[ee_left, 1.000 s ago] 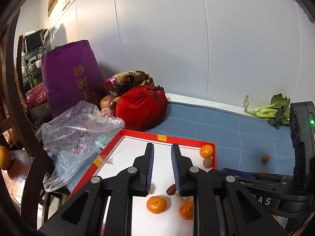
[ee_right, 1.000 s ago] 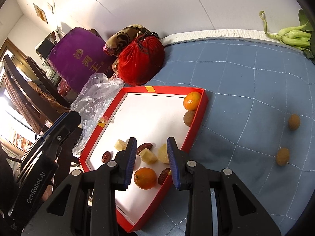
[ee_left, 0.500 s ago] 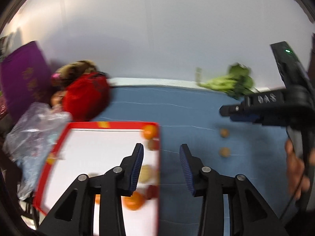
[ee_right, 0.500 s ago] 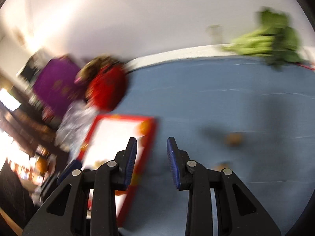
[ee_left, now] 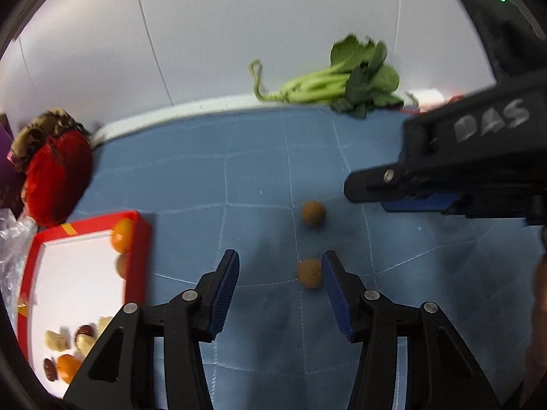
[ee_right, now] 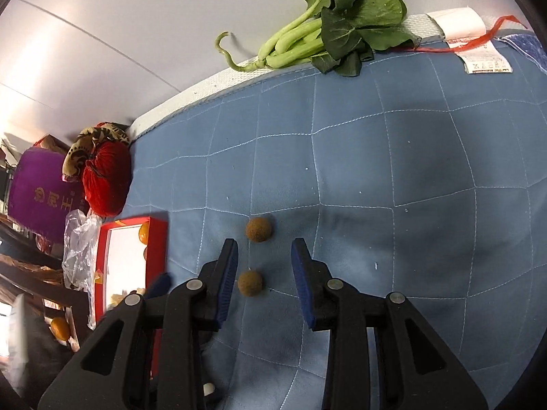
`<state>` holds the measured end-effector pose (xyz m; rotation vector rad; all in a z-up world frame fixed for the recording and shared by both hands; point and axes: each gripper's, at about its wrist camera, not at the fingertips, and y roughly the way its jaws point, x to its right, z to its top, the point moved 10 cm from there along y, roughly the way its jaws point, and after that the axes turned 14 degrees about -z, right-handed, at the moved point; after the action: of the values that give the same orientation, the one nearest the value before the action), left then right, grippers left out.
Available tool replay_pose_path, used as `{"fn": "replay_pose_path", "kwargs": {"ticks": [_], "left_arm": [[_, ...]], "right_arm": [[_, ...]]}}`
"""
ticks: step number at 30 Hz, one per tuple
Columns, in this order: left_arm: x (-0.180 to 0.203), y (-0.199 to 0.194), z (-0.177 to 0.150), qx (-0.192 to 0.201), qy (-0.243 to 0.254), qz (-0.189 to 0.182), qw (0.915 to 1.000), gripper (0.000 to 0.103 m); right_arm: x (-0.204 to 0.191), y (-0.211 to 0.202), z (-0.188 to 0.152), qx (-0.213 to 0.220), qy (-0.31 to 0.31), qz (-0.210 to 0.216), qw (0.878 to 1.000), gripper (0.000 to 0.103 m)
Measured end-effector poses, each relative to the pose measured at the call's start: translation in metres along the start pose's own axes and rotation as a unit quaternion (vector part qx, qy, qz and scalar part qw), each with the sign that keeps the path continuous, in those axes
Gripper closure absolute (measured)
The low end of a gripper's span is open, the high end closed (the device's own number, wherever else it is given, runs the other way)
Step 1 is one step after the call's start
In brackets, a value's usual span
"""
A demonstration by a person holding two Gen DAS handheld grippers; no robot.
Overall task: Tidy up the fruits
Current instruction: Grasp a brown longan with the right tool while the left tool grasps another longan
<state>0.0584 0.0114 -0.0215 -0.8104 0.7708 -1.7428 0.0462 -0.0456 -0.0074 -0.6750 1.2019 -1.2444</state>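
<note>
Right gripper: jaws wide apart, holding nothing. Near small round brown fruit sits between its blue-padded fingers, closer to the left finger, apparently not touching either pad. Far small round brown fruit lies just past the fingertips, roughly centred, apart from the near 1.

Left gripper: jaws also wide open, empty. In the left wrist view the near fruit is just inside its right finger, nearly touching the pad; contact can't be told. Far fruit is beyond the tips. Right gripper's black body marked "DAS" reaches in from the right, tip near the far fruit.

Both fruits rest on the blue quilted cover w/ white stitching, a soft padded surface.

To the left: red-rimmed rectangular tray w/ white floor. Inside it an orange mandarin at the far right corner, a brownish round fruit just below it, and at the near end pale chunks, dark red dates and another mandarin; blurred.

Beyond the tray: red velvet drawstring pouch, patterned brown cloth behind it, purple bag w/ gold lettering, crumpled clear plastic bag.

Far edge by the white wall: bunch of green leafy bok choy, white label w/ red string at right.
</note>
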Motion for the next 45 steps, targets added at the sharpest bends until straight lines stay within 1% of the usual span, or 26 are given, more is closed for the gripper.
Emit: {"fn": "replay_pose_path", "kwargs": {"ticks": [3, 8, 11, 18, 21, 22, 24, 27, 31, 35, 38, 41, 42, 45], "left_arm": [[-0.003, 0.009, -0.003, -0.007, -0.011, -0.014, 0.9998, 0.051], [-0.005, 0.015, -0.01, -0.015, -0.027, -0.051, 0.9982, 0.051], [-0.013, 0.014, -0.015, -0.017, -0.037, -0.05, 0.9979, 0.051], [-0.03, 0.001, -0.021, -0.012, -0.049, -0.051, 0.9974, 0.051], [-0.034, 0.0, -0.021, -0.012, -0.047, -0.047, 0.9977, 0.051], [-0.034, 0.0, -0.021, -0.012, -0.048, -0.048, 0.9976, 0.051], [-0.034, 0.002, -0.018, -0.01, -0.051, -0.051, 0.9973, 0.051], [-0.026, 0.004, -0.015, -0.011, -0.046, -0.06, 0.9971, 0.051], [-0.011, 0.009, -0.01, -0.009, -0.029, -0.066, 0.9974, 0.051], [-0.001, 0.017, -0.01, -0.018, -0.025, -0.07, 0.9971, 0.051], [0.003, 0.022, -0.011, -0.022, -0.019, -0.068, 0.9973, 0.054], [0.001, 0.027, -0.011, -0.025, -0.026, -0.067, 0.9971, 0.054], [-0.001, 0.029, -0.011, -0.027, -0.029, -0.068, 0.9969, 0.055], [-0.002, 0.034, -0.013, -0.032, -0.032, -0.07, 0.9965, 0.065]], "right_arm": [[-0.003, 0.006, 0.001, -0.006, 0.0, 0.006, 1.0, 0.071], [-0.017, 0.023, 0.005, -0.01, -0.008, 0.007, 1.0, 0.071], [-0.02, 0.032, 0.006, -0.011, -0.01, -0.001, 1.0, 0.071], [-0.022, 0.054, 0.005, -0.016, -0.017, -0.041, 0.999, 0.071], [-0.023, 0.062, 0.002, -0.016, -0.031, -0.064, 0.997, 0.071], [-0.024, 0.062, 0.002, -0.011, -0.036, -0.073, 0.997, 0.073], [-0.022, 0.061, 0.003, -0.003, -0.044, -0.087, 0.995, 0.084], [-0.012, 0.055, 0.003, -0.007, -0.03, -0.076, 0.997, 0.084], [0.011, 0.032, 0.01, 0.006, -0.008, -0.07, 0.998, 0.084], [0.03, 0.019, 0.013, 0.003, 0.028, -0.044, 0.999, 0.084], [0.035, 0.014, 0.013, 0.003, 0.032, -0.037, 0.999, 0.084], [0.038, 0.01, 0.011, 0.005, 0.034, -0.033, 0.999, 0.084], [0.039, 0.009, 0.01, 0.005, 0.035, -0.031, 0.999, 0.084], [0.039, 0.009, 0.01, 0.004, 0.038, -0.03, 0.999, 0.084]]}}
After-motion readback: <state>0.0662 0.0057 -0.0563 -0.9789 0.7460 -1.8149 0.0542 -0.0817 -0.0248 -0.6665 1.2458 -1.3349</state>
